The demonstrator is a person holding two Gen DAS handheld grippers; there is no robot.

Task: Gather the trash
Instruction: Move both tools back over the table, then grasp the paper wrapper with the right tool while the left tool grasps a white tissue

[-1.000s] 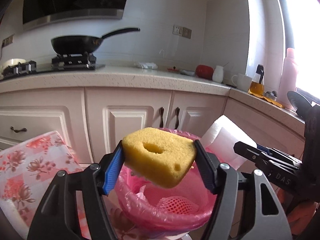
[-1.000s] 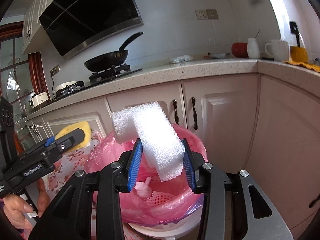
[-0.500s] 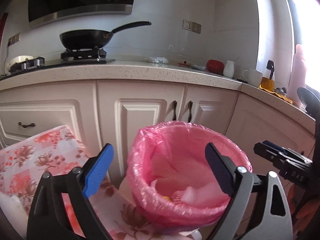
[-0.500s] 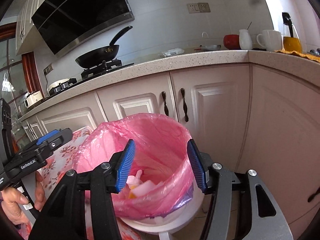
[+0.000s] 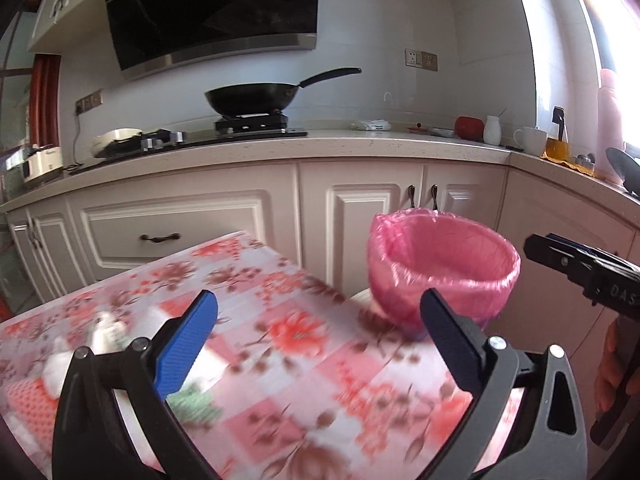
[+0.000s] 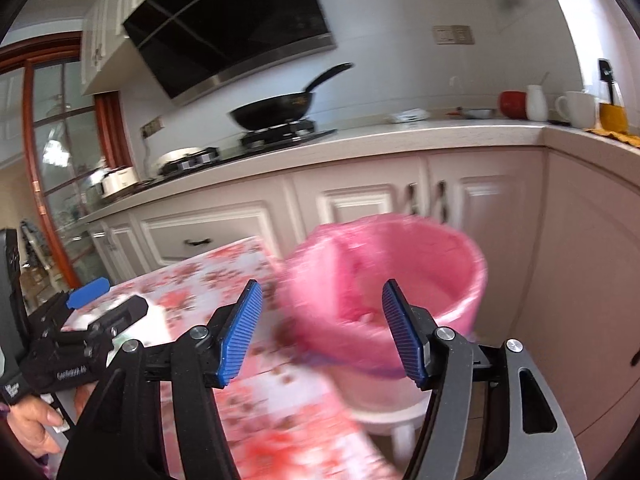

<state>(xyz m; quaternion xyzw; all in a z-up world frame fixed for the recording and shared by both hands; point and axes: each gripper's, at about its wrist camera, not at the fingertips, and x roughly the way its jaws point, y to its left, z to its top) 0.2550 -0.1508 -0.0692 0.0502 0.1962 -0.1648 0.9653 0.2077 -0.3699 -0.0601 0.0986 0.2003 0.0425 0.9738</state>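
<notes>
Left wrist view
My left gripper (image 5: 320,336): its blue-padded fingers (image 5: 186,344) are spread wide with nothing between them, held above the floral cloth.
Flowered red-and-pink cloth on the low counter (image 5: 288,344): it fills the lower part of this view, blurred.
Small blurred pieces of trash (image 5: 108,330): pale and green bits lie on the cloth just beside my left finger; what they are I cannot tell.
Round bin lined with a pink plastic bag (image 5: 444,268): it stands past the far right edge of the cloth, in front of the white cabinet doors (image 5: 360,216); its contents are hidden from here.
My right gripper (image 5: 580,268): its black body reaches in from the right edge, level with the bin rim.
Black wok with a long handle (image 5: 256,98): it sits on the gas hob on the pale stone counter (image 5: 340,146).

Right wrist view
My right gripper (image 6: 322,332): the blue ribbed fingers (image 6: 240,336) are wide apart and carry nothing, framing the near side of the pink-lined bin (image 6: 384,280).
Bin: blurred, on a white base, close beside the corner of the flowered cloth (image 6: 192,280); something pale lies inside, too smeared to name.
My left gripper (image 6: 86,320): it shows at the lower left over the cloth.
Wok (image 6: 276,110): on the hob, under the dark slanted range hood (image 6: 228,28).
</notes>
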